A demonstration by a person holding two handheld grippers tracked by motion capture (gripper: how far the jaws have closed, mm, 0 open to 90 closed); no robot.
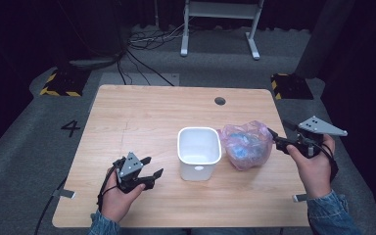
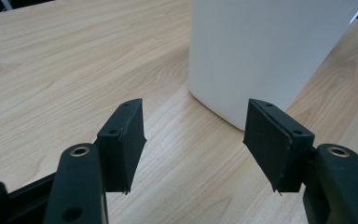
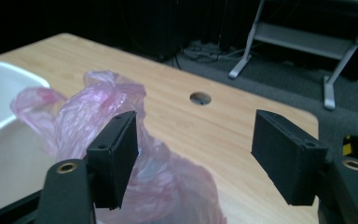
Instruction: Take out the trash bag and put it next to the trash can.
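A white plastic bin (image 1: 199, 152) stands upright in the middle of the wooden table (image 1: 142, 117). Right beside it lies a crumpled pink plastic bag (image 1: 246, 144) with something blue inside. My left gripper (image 1: 151, 167) rests near the table's front left, open, pointing at the bin's wall (image 2: 261, 51) with nothing between its fingers. My right gripper (image 1: 277, 131) hovers at the bag's right side, open; the bag (image 3: 121, 140) lies below and partly behind its left finger (image 3: 114, 156), and I cannot tell whether they touch.
A round cable hole (image 1: 220, 101) sits near the table's far edge. Behind the table on the grey floor are cables (image 1: 147, 41), a white desk frame (image 1: 220, 27) and two yellow-black striped blocks (image 1: 61, 83).
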